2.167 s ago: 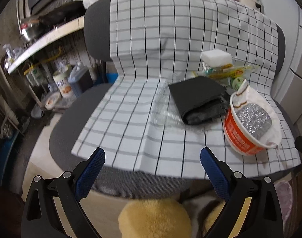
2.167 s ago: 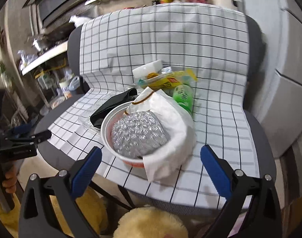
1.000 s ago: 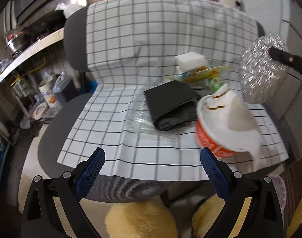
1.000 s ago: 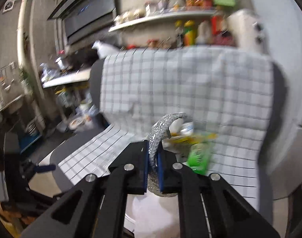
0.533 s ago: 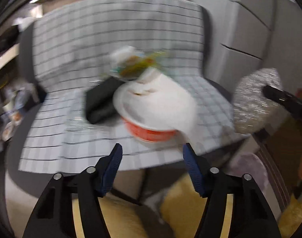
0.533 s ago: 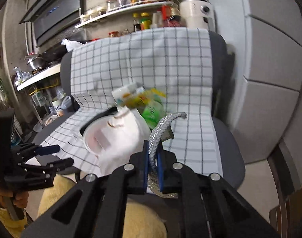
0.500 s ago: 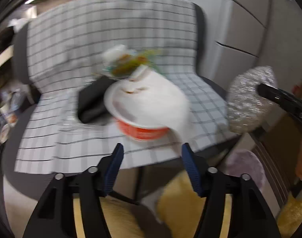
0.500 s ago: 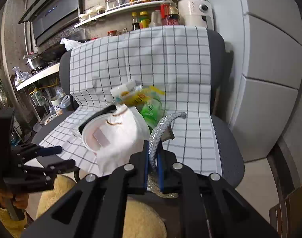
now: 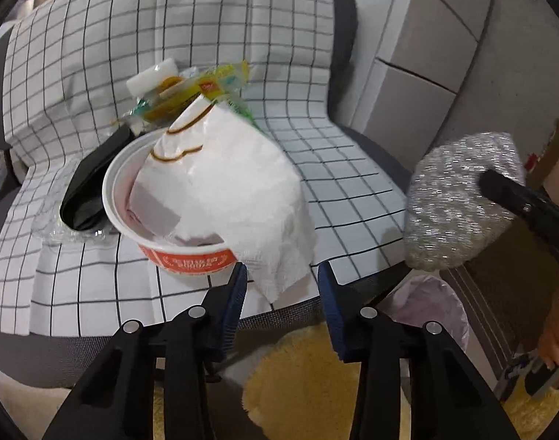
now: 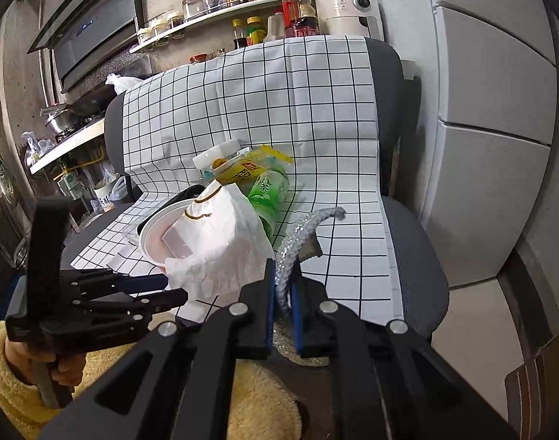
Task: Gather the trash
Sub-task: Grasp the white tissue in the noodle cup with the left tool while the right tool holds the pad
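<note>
A red and white noodle bowl (image 9: 176, 245) draped with a white paper napkin (image 9: 239, 198) sits on the checked cloth of a chair. My left gripper (image 9: 281, 293) is open, its blue fingers either side of the napkin's hanging corner at the seat's front edge. My right gripper (image 10: 282, 293) is shut on a silver scouring pad (image 10: 298, 234), held in the air off the seat's right side; the pad also shows in the left wrist view (image 9: 459, 201). Behind the bowl lie a green bottle (image 10: 268, 187), yellow wrappers (image 9: 191, 91), a white sponge (image 9: 153, 75) and a black pouch (image 9: 92, 179).
A bin lined with a pale pink bag (image 9: 433, 304) stands on the floor below the pad, right of the chair. A grey cabinet (image 10: 488, 128) is at the right. Kitchen shelves with bottles (image 10: 257, 11) are behind the chair.
My right gripper lifted the scouring pad out of the bowl and carried it right, off the seat. My left gripper moved right toward the bowl and narrowed around the napkin's corner.
</note>
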`<state>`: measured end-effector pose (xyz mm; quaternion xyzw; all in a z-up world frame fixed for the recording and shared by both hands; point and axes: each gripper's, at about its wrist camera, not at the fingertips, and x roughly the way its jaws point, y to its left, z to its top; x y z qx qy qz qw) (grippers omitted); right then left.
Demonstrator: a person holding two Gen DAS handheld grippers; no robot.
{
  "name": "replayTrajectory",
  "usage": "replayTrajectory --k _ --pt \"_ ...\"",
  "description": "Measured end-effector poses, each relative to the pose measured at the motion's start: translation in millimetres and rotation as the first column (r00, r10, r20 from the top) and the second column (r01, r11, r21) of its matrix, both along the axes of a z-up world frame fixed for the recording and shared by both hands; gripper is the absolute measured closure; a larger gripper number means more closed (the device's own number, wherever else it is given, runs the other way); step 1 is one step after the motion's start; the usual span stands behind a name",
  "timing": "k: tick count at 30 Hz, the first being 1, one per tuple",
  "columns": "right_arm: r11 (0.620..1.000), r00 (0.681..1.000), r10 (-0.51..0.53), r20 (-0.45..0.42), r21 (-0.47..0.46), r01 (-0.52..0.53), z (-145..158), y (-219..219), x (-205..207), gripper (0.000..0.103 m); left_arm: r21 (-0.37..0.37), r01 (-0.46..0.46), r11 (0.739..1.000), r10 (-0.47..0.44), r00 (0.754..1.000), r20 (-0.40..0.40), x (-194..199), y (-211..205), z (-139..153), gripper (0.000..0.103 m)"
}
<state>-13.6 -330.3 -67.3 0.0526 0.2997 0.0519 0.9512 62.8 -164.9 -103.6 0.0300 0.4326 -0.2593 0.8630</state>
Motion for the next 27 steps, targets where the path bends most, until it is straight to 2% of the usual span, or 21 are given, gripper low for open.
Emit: replayTrajectory --k 10,12,14,16,21,24,27 --pt "1.0 1.0 0.0 -0.009 0.008 0.0 -3.1 -2.9 1.2 0.095 -0.029 0.007 1.0 -0.008 0.999 -0.034 4.7 -3.2 -11.2 0.062" --pt "1.0 1.0 -0.001 -0.013 0.012 0.001 -3.4 -3.8 2.9 0.095 -0.034 0.009 0.999 -0.01 1.0 -0.025 7.2 -4.4 -10.5 0.069" --pt "1.0 1.0 0.0 -0.016 0.022 0.0 -2.9 -4.2 3.5 0.095 -0.047 0.007 0.999 -0.008 1.0 -0.022 11.4 -4.7 -8.0 0.089" --pt "1.0 1.0 -0.004 -0.014 0.017 0.004 -1.8 -4.3 3.8 0.095 -0.055 0.009 0.998 -0.009 1.0 -0.003 14.5 -5.8 -1.9 0.101" --pt "1.0 1.0 -0.012 -0.001 0.001 0.012 2.6 -3.8 4.8 0.095 -0.046 0.021 0.999 -0.016 0.994 0.106 18.5 -12.7 23.7 0.103" --pt "1.0 1.0 -0.025 0.016 -0.009 0.025 8.2 -6.2 6.9 0.095 -0.064 0.024 0.998 -0.01 0.976 0.218 24.6 -10.9 61.2 0.103" --pt "0.999 0.998 -0.046 0.042 -0.01 0.046 17.0 -10.9 6.0 0.095 -0.1 0.03 0.995 0.001 0.955 0.295 25.4 -5.1 98.0 0.103"
